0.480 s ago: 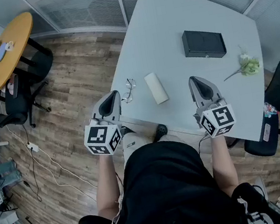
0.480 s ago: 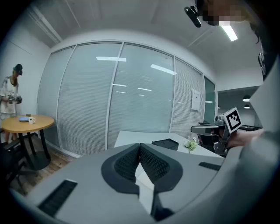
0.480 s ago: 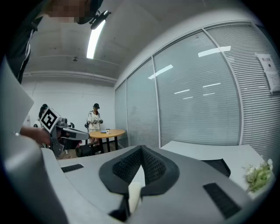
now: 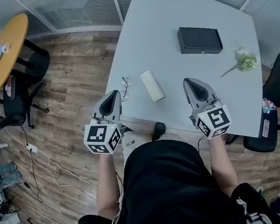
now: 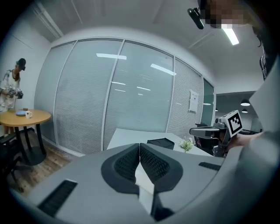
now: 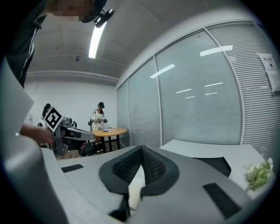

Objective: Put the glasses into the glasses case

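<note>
Thin wire-framed glasses (image 4: 125, 86) lie near the left edge of the white table (image 4: 167, 19). A black rectangular case (image 4: 199, 39) sits closed at the far right, also seen as the case (image 5: 161, 142) and the case (image 6: 216, 164). My left gripper (image 4: 112, 95) hovers at the near edge, just below the glasses, with its jaws pressed together and nothing between them (image 5: 140, 146). My right gripper (image 4: 190, 82) is held level over the near right of the table, also shut and empty (image 6: 141, 148).
A white roll (image 4: 151, 86) lies between the two grippers. A small sprig of flowers (image 4: 245, 60) rests at the table's right edge. A round wooden table (image 4: 4, 49) and chairs stand on the floor to the left, with a person (image 6: 99, 117) beside it.
The head view has shifted slightly, so the table's objects sit a little higher and further left. Both grippers stay shut and hold nothing.
</note>
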A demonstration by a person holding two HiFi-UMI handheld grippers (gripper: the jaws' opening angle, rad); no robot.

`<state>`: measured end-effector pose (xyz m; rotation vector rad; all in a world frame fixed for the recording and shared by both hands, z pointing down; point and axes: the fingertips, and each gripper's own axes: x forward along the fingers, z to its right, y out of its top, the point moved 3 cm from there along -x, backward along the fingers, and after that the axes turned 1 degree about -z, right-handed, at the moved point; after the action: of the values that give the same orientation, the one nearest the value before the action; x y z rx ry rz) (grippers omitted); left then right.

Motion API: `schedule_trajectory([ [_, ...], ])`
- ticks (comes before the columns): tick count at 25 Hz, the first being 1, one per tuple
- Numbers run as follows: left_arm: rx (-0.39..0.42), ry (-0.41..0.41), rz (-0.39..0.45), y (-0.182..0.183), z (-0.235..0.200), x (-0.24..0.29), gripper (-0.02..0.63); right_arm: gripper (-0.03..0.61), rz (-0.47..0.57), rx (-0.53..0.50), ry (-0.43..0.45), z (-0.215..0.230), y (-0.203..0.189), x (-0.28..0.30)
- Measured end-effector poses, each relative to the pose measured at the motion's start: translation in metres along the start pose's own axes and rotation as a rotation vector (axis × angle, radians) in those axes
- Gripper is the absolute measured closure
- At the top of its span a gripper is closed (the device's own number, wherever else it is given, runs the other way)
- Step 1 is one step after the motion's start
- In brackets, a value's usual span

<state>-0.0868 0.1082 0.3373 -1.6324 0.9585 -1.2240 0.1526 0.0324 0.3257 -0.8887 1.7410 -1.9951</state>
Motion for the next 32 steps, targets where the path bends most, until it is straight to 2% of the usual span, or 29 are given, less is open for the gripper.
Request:
schedule_trajectory([
  [7, -0.011, -0.026, -0.035, -0.011, 0.011, 0.01, 0.591, 0.561, 0.039, 0.034, 0.04, -0.005, 0.0, -0.005],
  [15, -0.025, -0.05, -0.101, -0.032, 0.013, 0.021, 0.591, 0.56, -0.086, 0.029, 0.031, -0.012, -0.034, 0.012],
  [18, -0.016, -0.06, -0.133, -0.043, 0.012, 0.029, 0.591, 0.53, -0.155, 0.017, 0.044, -0.018, -0.054, 0.026],
  [22, -0.026, -0.097, -0.18, -0.059, 0.004, 0.046, 0.591, 0.459, -0.231, 0.024, 0.058, -0.027, -0.072, 0.047],
  [25, -0.031, -0.129, -0.208, -0.068, -0.002, 0.062, 0.591, 0.44, -0.273, 0.02, 0.055, -0.03, -0.083, 0.061],
  [32, -0.012, -0.219, -0.243, -0.062, -0.016, 0.096, 0.591, 0.383, -0.382, 0.008, 0.015, -0.033, -0.098, 0.085],
])
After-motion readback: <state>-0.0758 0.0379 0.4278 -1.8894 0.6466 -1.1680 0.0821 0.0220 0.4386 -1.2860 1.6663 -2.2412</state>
